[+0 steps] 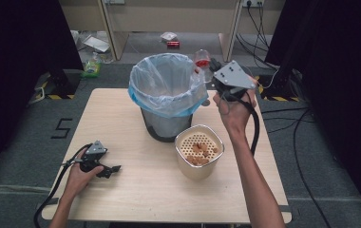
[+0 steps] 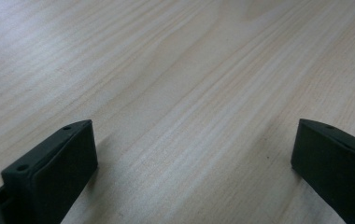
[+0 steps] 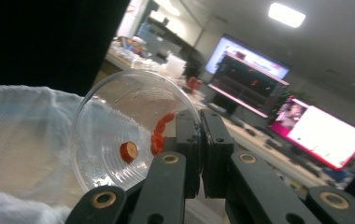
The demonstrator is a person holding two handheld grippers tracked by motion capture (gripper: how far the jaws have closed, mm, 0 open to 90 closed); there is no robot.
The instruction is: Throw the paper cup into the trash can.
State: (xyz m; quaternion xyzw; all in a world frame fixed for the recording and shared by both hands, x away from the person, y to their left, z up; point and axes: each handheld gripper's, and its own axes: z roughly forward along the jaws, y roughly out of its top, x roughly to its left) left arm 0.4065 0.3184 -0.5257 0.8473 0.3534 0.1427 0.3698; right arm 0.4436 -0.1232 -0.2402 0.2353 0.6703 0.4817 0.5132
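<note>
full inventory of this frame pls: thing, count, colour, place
Light wooden table: 1, pale wood, centre.
Dark bin with a pale blue plastic liner: 1, table's far middle.
Cream container with a perforated insert: 1, in front of the bin, orange-brown pieces on the insert.
Clear plastic cup: 1, tipped at the bin's rim, red-orange slices inside.
Monitors: at least 2, lit, background.
Left gripper: 1, black, near left on the table, jaws open.
Right gripper: 1, black, jaws shut on the cup.
</note>
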